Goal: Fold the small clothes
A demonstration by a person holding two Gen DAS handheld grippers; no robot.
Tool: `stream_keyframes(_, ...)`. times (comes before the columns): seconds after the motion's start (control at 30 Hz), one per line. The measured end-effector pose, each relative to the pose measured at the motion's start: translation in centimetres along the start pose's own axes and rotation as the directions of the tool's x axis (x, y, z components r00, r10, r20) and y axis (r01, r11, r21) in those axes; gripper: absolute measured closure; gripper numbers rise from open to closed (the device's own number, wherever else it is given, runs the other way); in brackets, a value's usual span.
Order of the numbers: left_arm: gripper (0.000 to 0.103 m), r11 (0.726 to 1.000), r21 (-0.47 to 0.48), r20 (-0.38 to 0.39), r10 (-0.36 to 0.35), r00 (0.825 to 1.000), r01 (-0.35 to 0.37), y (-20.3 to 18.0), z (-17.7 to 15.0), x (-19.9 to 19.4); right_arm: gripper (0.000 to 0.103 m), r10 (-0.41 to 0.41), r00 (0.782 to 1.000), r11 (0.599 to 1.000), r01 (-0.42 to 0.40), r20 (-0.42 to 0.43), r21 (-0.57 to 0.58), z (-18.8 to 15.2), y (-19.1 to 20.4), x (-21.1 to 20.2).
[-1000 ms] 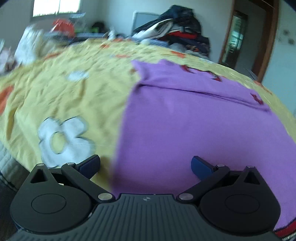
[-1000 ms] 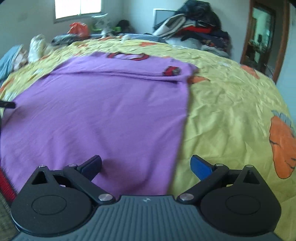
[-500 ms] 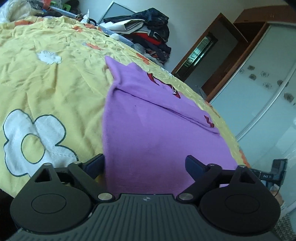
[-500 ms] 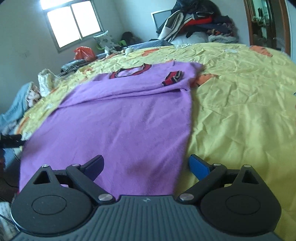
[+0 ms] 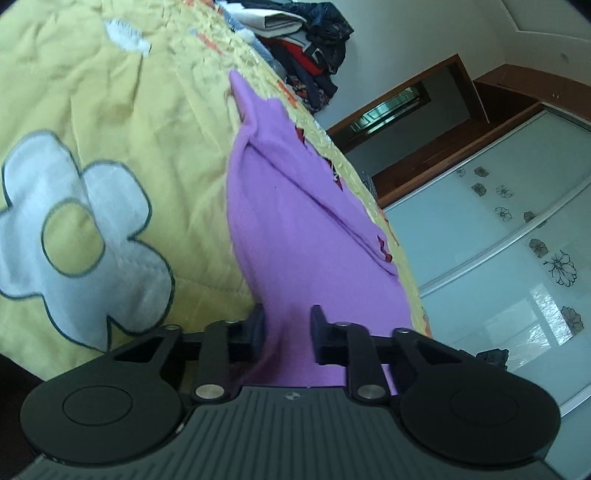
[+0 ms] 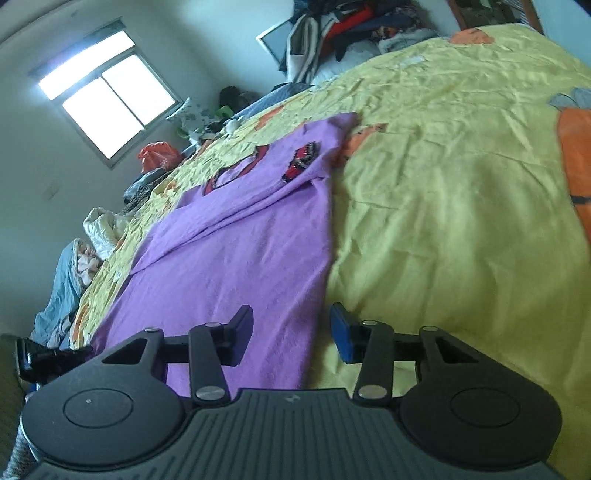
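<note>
Nearest in the left wrist view, the left tongs (image 5: 287, 334) are seen half closed, their two dark fingers (image 5: 256, 330) standing on either side of the near hem of the purple sweater (image 5: 295, 221); the cloth runs up between them, but whether it is truly pinched cannot be told, since a gap of fabric is still shown between the pads. In the right wrist view the right tongs (image 6: 291, 328) are held apart around the sweater's near right corner: one finger (image 6: 242, 325) is laid over the purple cloth and the blue-padded one (image 6: 341, 334) is set just beside the edge, over the yellow bedspread (image 6: 461, 184).

The sweater is spread flat on the bed, its hem towards the cameras and its neck away. A sleeve is folded across the chest, and a red and black cuff (image 6: 301, 162) is seen lying on it near the red-trimmed neckline (image 6: 236, 173). On the bedspread a white flower print (image 5: 74, 236) is found left of the garment and an orange print (image 6: 576, 166) well to its right.

Farther off, a pile of clothes (image 6: 351, 26) is heaped at the far end of the bed. A bright window (image 6: 107, 103) is set in the wall, and a wooden door frame (image 5: 406, 114) and a glass-fronted wardrobe (image 5: 517, 240) are seen beyond the bed.
</note>
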State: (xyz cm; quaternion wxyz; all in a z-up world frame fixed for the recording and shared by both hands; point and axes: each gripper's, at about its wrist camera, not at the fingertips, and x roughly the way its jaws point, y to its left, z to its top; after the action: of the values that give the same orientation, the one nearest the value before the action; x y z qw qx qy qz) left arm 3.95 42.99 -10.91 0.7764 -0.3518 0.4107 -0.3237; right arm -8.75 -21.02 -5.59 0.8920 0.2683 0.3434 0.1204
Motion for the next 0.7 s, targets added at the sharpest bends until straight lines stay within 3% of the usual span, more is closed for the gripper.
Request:
stream_keyframes(0.07,0.086,0.999,-0.031,-0.004,-0.037,0.999,0.036,0.6,-0.2,0.2,0.061,0.020,1.000,1.000,-0.020,-0.002,0.020,-0.2,-0.6,-0.4)
stream_keyframes(0.17,0.098,0.994,-0.078,-0.017,-0.077,0.997,0.075,1.5,-0.4,0.6,0.079,0.074,0.996,0.997,-0.073,-0.055,0.021,-1.0,0.1,0.2)
stream_keyframes(0.2,0.098,0.993,-0.082,-0.020,-0.087,0.996,0.085,1.6,-0.6,0.7,0.094,0.076,0.995,0.997,-0.075,-0.070,0.012,-1.3,0.5,0.5)
stream_keyframes(0.23,0.099,0.992,-0.082,-0.020,-0.094,0.995,0.093,1.6,-0.7,0.8,0.099,0.070,0.995,0.998,-0.070,-0.077,0.010,-1.6,0.7,0.7)
stream_keyframes(0.43,0.100,0.983,-0.084,0.058,-0.159,0.986,0.163,1.2,-0.3,0.1,0.099,0.150,0.988,0.988,-0.151,0.032,0.034,-0.6,1.6,-0.1)
stream_keyframes(0.7,0.100,0.977,-0.057,0.112,-0.199,0.974,0.206,-0.3,3.0,1.2,0.099,0.247,0.958,0.967,-0.254,0.148,0.033,3.4,2.7,0.6)
